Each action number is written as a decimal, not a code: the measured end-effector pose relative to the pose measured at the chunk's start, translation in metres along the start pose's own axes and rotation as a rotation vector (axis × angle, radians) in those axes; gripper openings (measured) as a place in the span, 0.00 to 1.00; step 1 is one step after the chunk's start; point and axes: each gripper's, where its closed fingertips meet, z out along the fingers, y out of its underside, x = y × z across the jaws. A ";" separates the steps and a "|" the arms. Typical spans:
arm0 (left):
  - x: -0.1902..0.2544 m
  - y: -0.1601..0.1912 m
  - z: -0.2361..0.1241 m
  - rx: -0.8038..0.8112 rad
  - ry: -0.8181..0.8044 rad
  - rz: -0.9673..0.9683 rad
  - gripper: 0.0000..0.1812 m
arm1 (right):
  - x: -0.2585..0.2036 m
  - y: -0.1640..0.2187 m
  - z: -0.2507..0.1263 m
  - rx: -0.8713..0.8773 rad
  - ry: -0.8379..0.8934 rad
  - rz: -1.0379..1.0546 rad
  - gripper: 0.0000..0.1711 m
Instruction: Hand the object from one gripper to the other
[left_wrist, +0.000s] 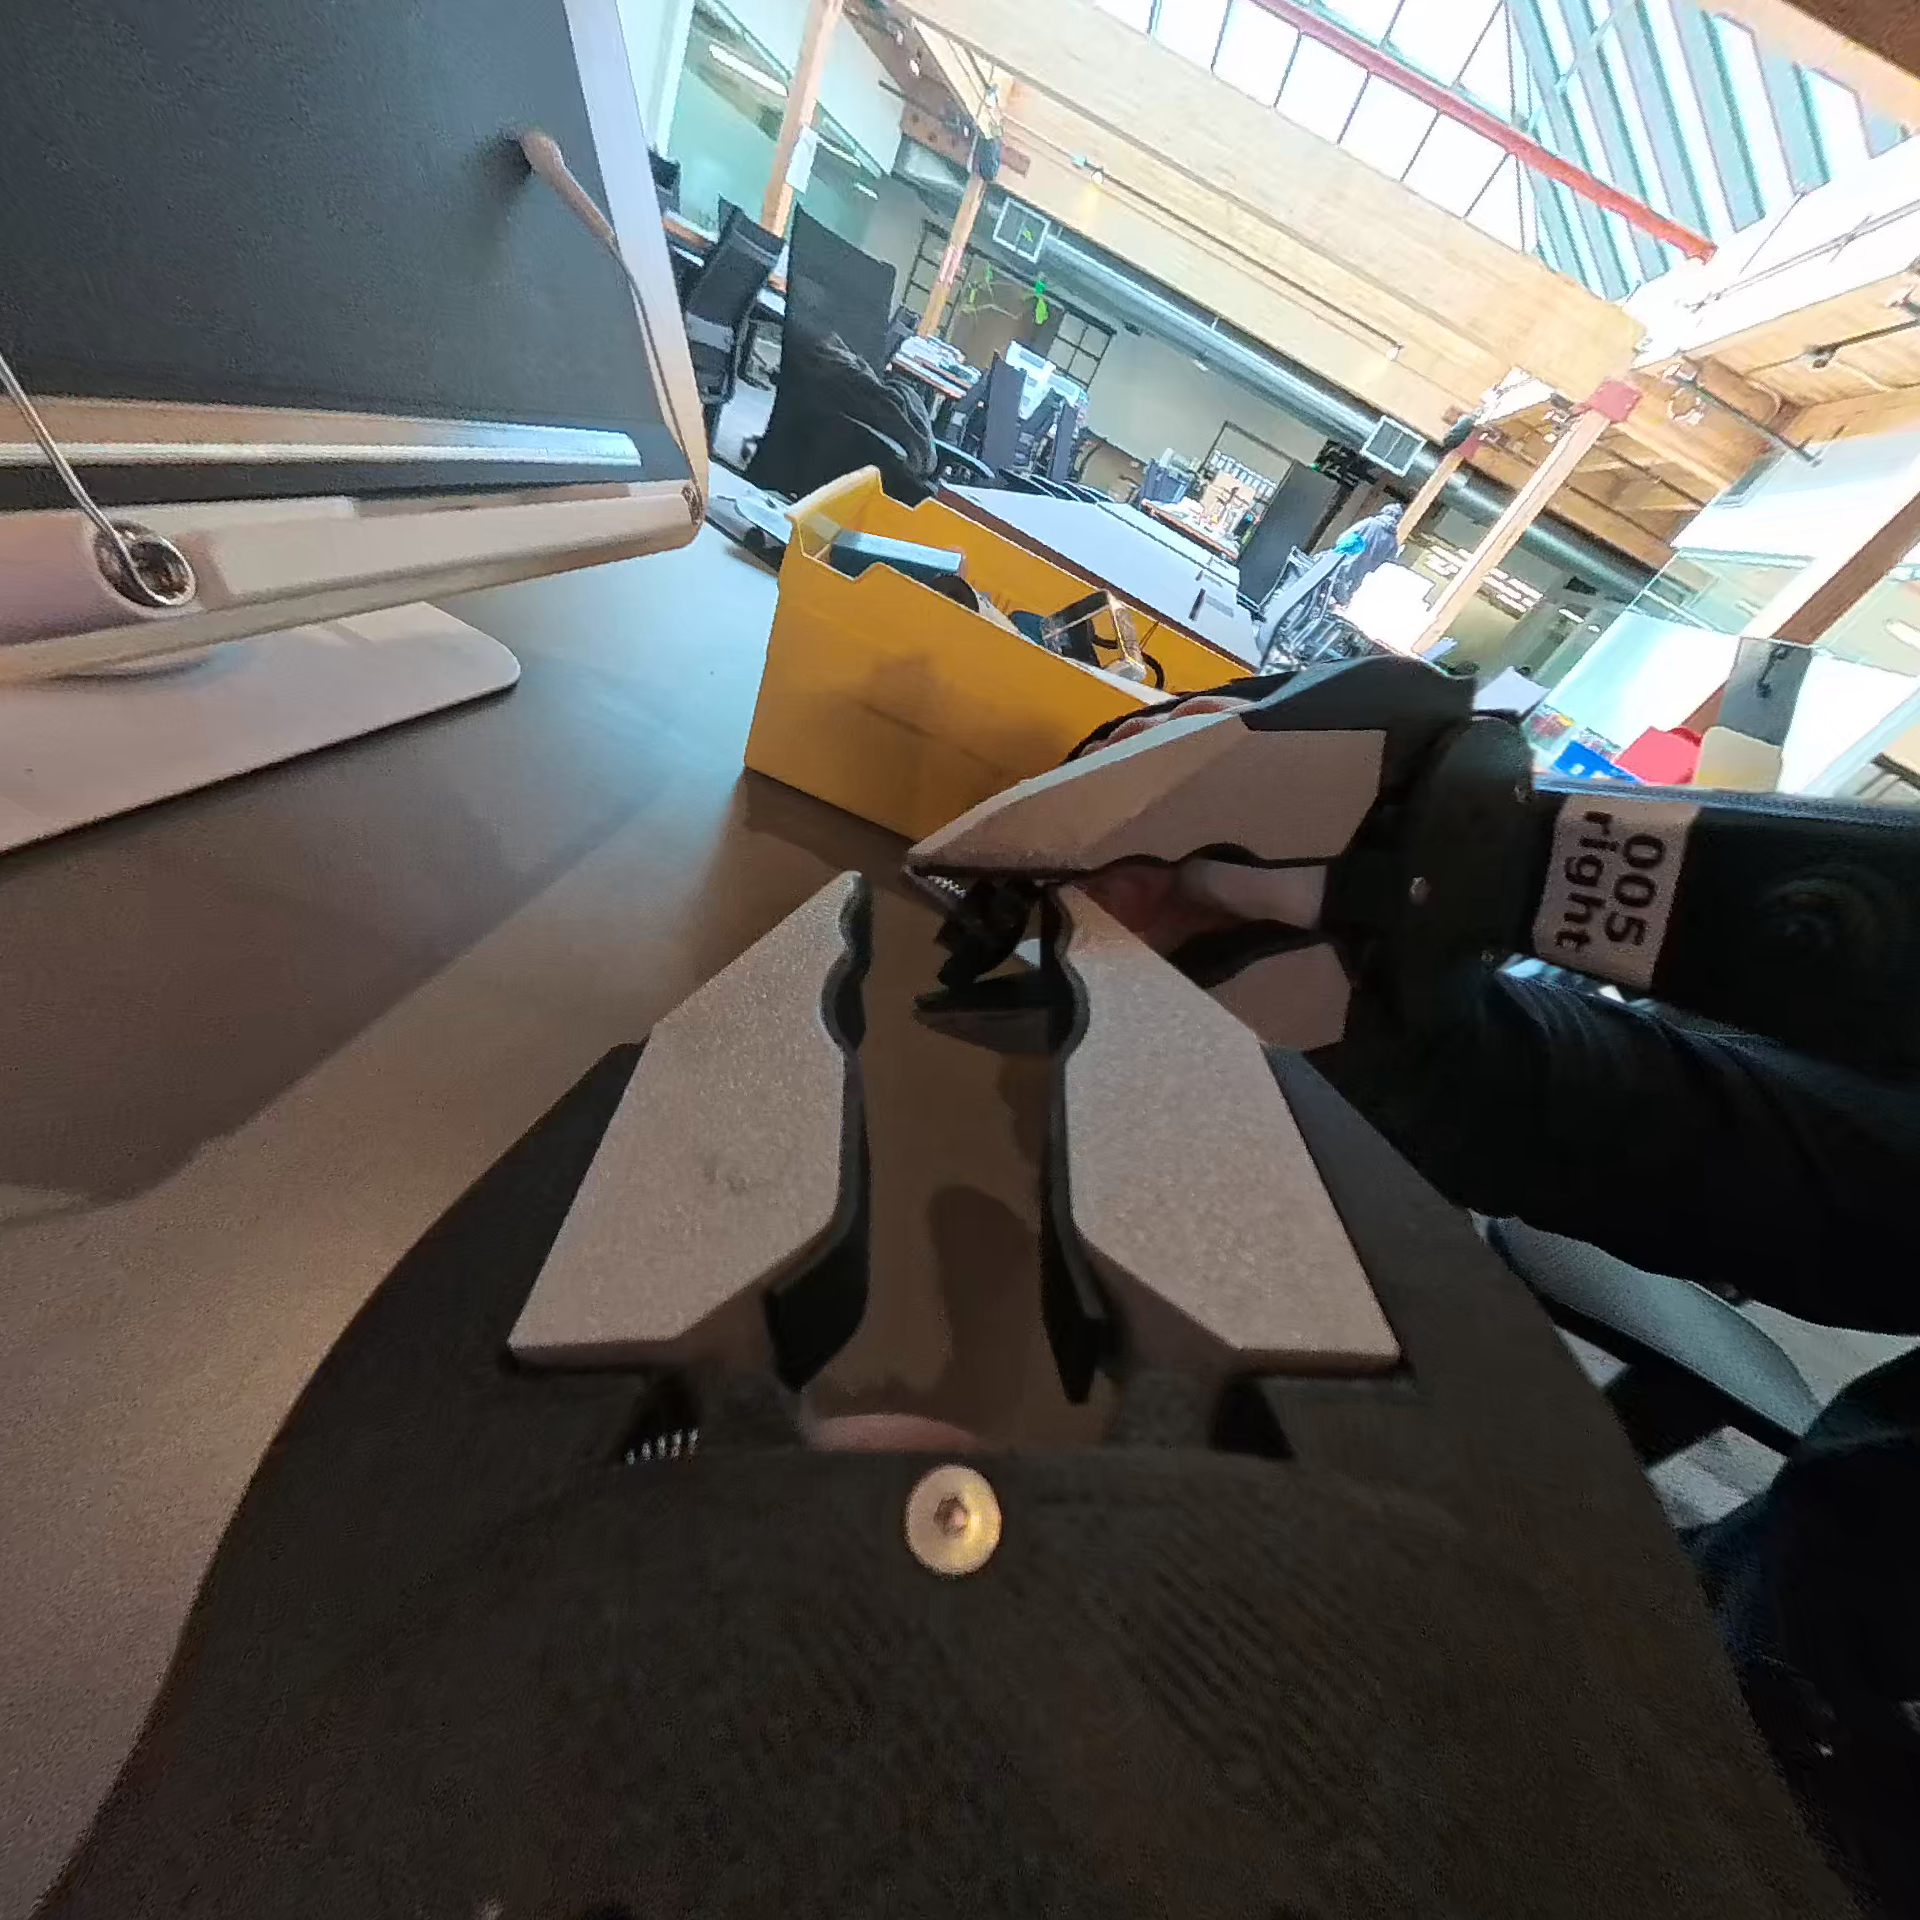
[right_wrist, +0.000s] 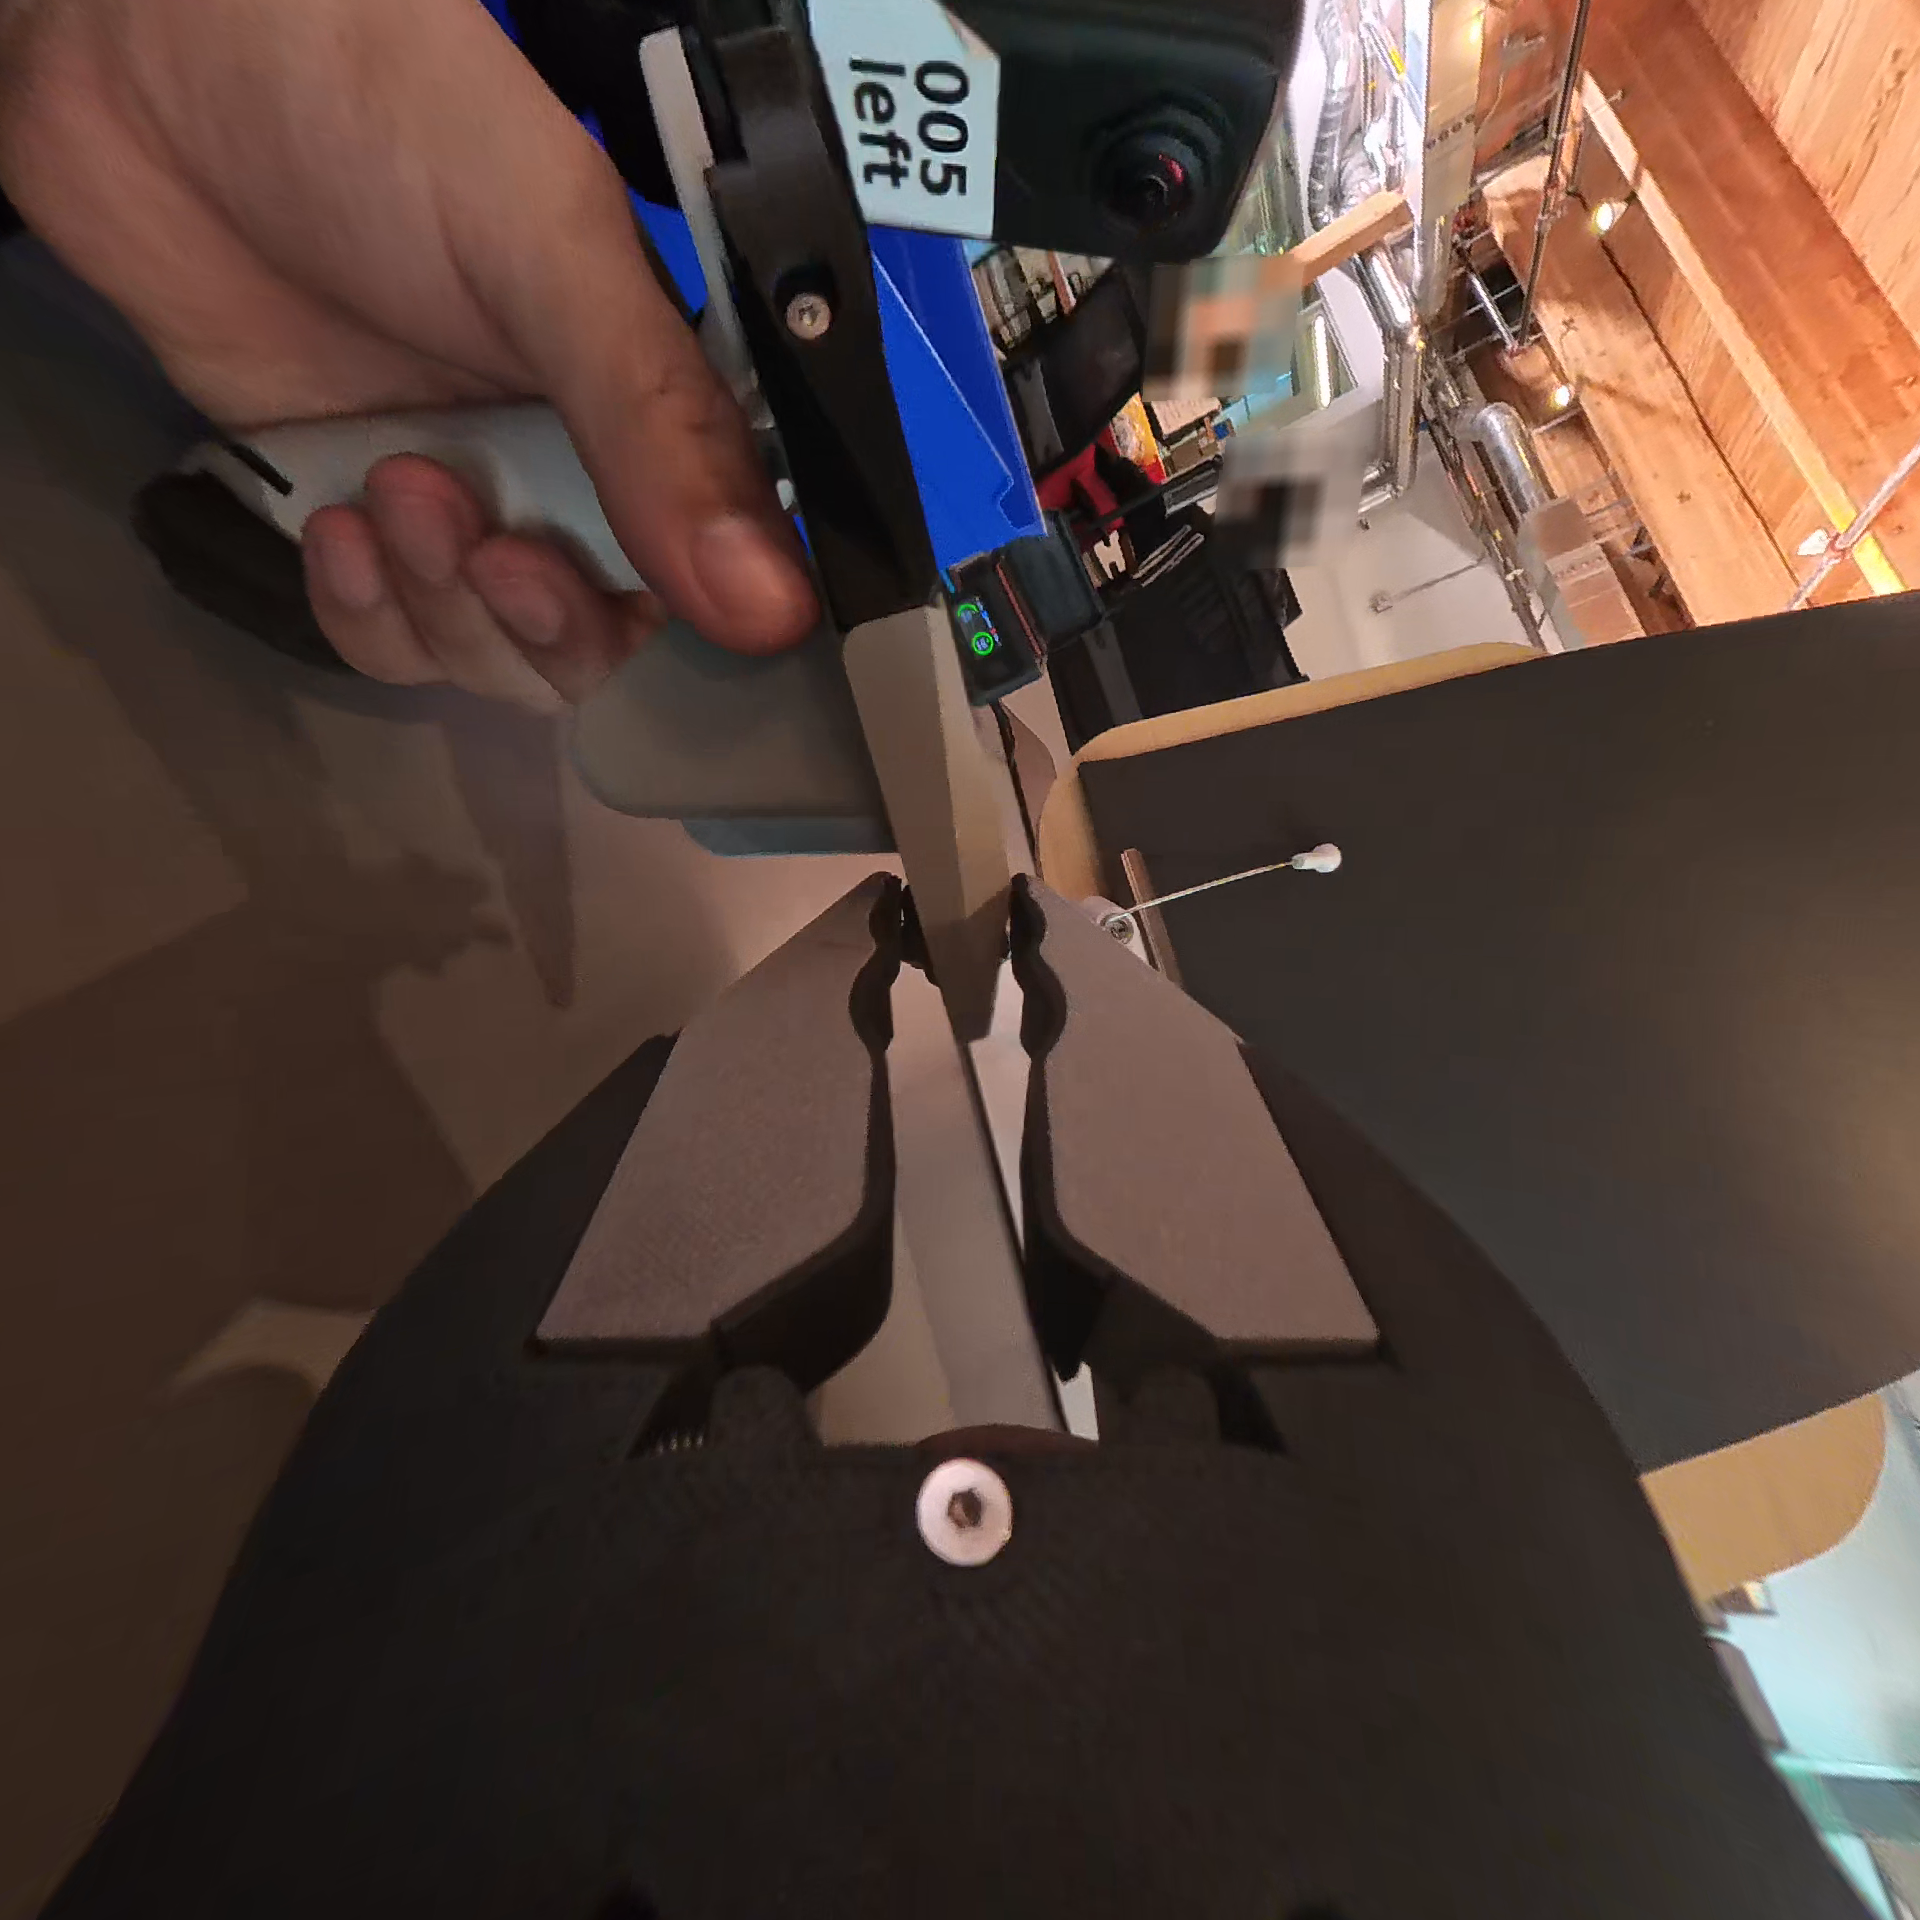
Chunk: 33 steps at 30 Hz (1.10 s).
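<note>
1. In the left wrist view, the left tool (left_wrist: 961, 925) is seen with a narrow gap between its grey fingers (left_wrist: 727, 1122); a small black object (left_wrist: 982, 961) is seen at their tips.
2. The object is dark, irregular and jagged in outline, with a thin black loop or strap beside it; finer detail cannot be made out.
3. The right tool (left_wrist: 935, 873) is brought in from the right, its tips at the same object, nearly closed on it; which tool bears the object cannot be told.
4. In the right wrist view, the right tool (right_wrist: 951, 914) is seen with a narrow gap, in which the tip of the left tool (right_wrist: 961, 925) lies edge-on; the object itself is almost hidden there.
5. The left tool's handle is gripped by a bare hand (right_wrist: 416, 343).
6. Below the tools a dark tabletop (left_wrist: 312, 935) is seen.
7. Behind them a yellow bin (left_wrist: 904, 675) holding assorted items is set on the tabletop, with a monitor (left_wrist: 312, 260) on a white stand to the left.
</note>
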 end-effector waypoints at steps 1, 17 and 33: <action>0.000 -0.001 -0.001 0.007 0.001 0.011 0.16 | 0.001 0.000 -0.001 0.007 -0.003 0.012 0.10; -0.009 -0.005 -0.004 -0.002 -0.095 0.147 0.13 | -0.003 0.003 -0.003 0.037 -0.077 0.119 0.14; -0.019 -0.002 -0.007 -0.156 -0.487 1.066 0.13 | 0.014 0.008 -0.010 0.163 -0.328 0.844 0.18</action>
